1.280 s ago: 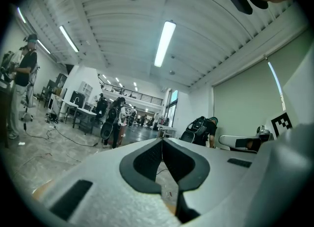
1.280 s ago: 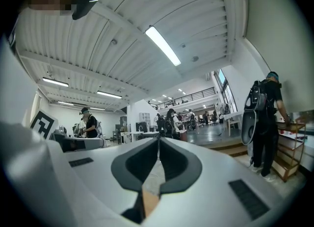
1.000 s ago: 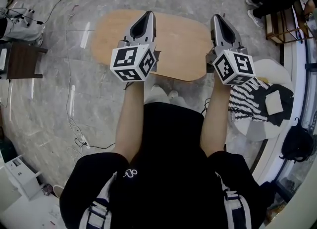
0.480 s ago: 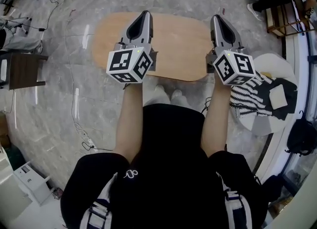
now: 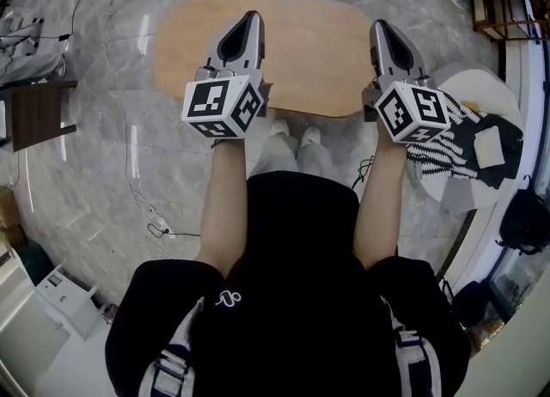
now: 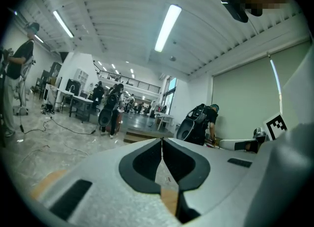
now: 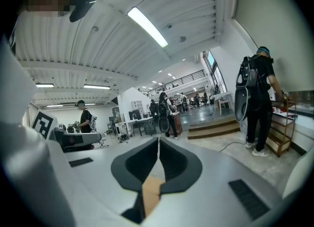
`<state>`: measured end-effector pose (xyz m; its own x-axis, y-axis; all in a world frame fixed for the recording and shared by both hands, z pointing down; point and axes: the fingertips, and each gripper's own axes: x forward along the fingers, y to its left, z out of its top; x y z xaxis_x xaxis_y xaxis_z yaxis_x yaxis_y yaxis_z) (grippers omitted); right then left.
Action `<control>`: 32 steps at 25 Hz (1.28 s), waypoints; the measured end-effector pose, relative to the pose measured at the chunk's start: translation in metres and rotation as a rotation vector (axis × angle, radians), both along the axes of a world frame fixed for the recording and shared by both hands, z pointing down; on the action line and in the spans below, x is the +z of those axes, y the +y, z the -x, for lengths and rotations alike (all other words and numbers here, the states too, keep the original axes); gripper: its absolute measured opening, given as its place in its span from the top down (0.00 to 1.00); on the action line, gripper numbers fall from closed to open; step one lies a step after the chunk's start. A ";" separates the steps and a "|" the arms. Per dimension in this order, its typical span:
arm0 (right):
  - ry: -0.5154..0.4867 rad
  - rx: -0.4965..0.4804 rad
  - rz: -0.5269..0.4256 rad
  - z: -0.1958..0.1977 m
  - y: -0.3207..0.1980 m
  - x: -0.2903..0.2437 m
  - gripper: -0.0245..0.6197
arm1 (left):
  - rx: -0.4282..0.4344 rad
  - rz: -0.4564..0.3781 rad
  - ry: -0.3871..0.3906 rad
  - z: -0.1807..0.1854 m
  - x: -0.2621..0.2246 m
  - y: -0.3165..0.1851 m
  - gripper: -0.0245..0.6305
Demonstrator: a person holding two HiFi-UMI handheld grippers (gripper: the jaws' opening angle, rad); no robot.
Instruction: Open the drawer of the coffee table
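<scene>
Head view: the coffee table [image 5: 301,51] is seen from above as a smooth oval top of pale wood, set on a glossy grey marbled floor [image 5: 103,172]; its drawer is not shown and is judged to lie under the top. Nothing of the task appears done: the drawer is yet to be reached, gripped and pulled. The left gripper [image 5: 251,19] is held over the top's left part and the right gripper [image 5: 381,27] over its right end, both clenched on nothing

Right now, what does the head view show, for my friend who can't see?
Seen from above, a person holds the left gripper and right gripper, tongs shut, over an oval wooden coffee table on a grey marble floor.
</scene>
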<state>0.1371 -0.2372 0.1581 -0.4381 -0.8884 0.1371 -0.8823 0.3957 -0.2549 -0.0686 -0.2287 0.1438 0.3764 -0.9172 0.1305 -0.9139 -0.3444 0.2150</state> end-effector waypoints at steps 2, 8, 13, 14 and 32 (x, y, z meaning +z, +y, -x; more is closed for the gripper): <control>0.003 -0.008 0.022 0.004 0.001 0.011 0.94 | 0.005 0.028 -0.010 0.003 0.013 0.002 0.95; 0.011 -0.013 0.089 0.003 0.007 0.045 0.94 | 0.014 0.107 -0.015 0.009 0.051 0.009 0.95; 0.028 -0.008 0.146 0.003 0.019 0.074 0.94 | 0.025 0.165 -0.050 0.024 0.086 0.015 0.94; 0.032 -0.010 0.157 0.003 0.024 0.080 0.94 | 0.036 0.176 -0.076 0.028 0.093 0.017 0.94; 0.073 -0.011 0.356 -0.010 0.090 0.201 0.94 | 0.115 0.372 -0.176 0.035 0.221 0.066 0.94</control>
<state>0.1470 -0.1472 0.3589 -0.4246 -0.7749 0.4683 -0.8996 0.3028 -0.3146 -0.1032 -0.1630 0.3649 0.4159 -0.7489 0.5159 -0.9079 -0.3746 0.1882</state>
